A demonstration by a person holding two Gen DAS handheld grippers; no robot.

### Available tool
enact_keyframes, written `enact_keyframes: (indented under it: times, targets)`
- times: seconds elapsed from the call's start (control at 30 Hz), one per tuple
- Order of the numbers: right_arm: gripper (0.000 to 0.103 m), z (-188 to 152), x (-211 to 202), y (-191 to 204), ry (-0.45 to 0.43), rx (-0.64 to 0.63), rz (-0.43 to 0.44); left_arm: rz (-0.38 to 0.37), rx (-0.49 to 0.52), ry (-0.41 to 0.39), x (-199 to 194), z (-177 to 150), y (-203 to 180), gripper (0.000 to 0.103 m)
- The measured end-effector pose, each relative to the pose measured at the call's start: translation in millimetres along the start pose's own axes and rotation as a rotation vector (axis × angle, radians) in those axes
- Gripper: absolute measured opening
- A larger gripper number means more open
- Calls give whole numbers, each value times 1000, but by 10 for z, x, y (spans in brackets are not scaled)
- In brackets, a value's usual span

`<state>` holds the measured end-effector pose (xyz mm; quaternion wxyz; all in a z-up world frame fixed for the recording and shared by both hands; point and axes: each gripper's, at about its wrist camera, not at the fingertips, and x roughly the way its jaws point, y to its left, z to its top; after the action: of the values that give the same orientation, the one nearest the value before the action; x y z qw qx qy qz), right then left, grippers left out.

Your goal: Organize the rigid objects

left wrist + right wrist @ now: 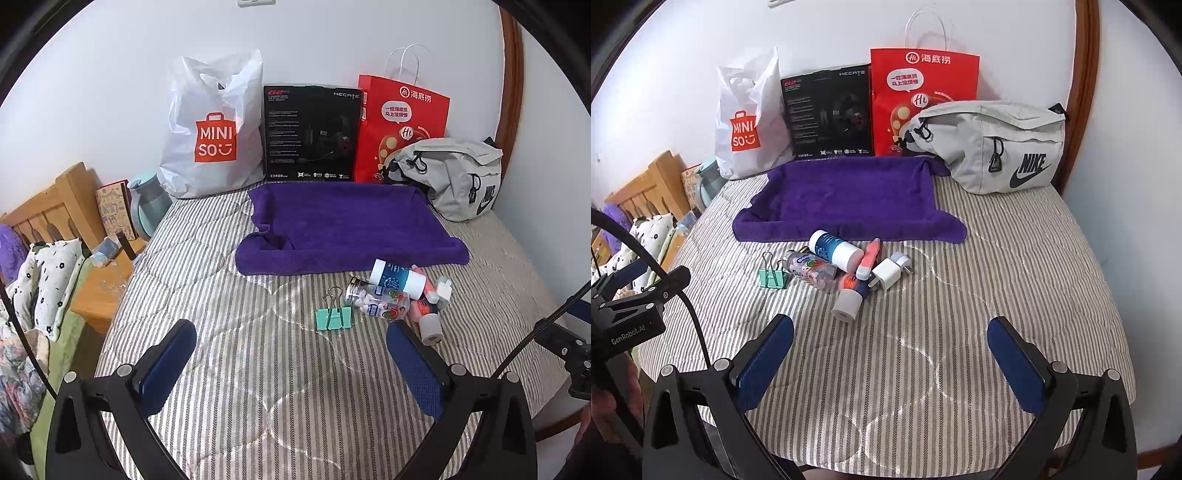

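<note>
Both tools, left tool (290,343) and right tool (890,338), hover wide apart and empty over the striped bed (997,295). Just ahead lies a cluster: green binder clip (772,277), bottles (834,249), white charger (886,275), touching one another. Beyond it spreads a purple towel (846,192), with bags (997,144) against the wall.

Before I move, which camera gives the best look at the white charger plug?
The right wrist view: the white charger plug lies in full sight beside the tubes. In the left wrist view the white charger plug is mostly hidden behind the pile, only its top showing.
</note>
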<state>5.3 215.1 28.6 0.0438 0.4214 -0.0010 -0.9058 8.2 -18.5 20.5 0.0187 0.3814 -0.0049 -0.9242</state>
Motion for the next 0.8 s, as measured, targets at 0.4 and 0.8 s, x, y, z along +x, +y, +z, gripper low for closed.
enact_keyframes:
  times: [0.4,0.8]
  targets:
    - [103,19,0,14,2,-6,-5,5,-1,-2,2,7,1,103]
    - [103,12,7,24,6,-8,-13,12,-1,-3,-5,5,24,103]
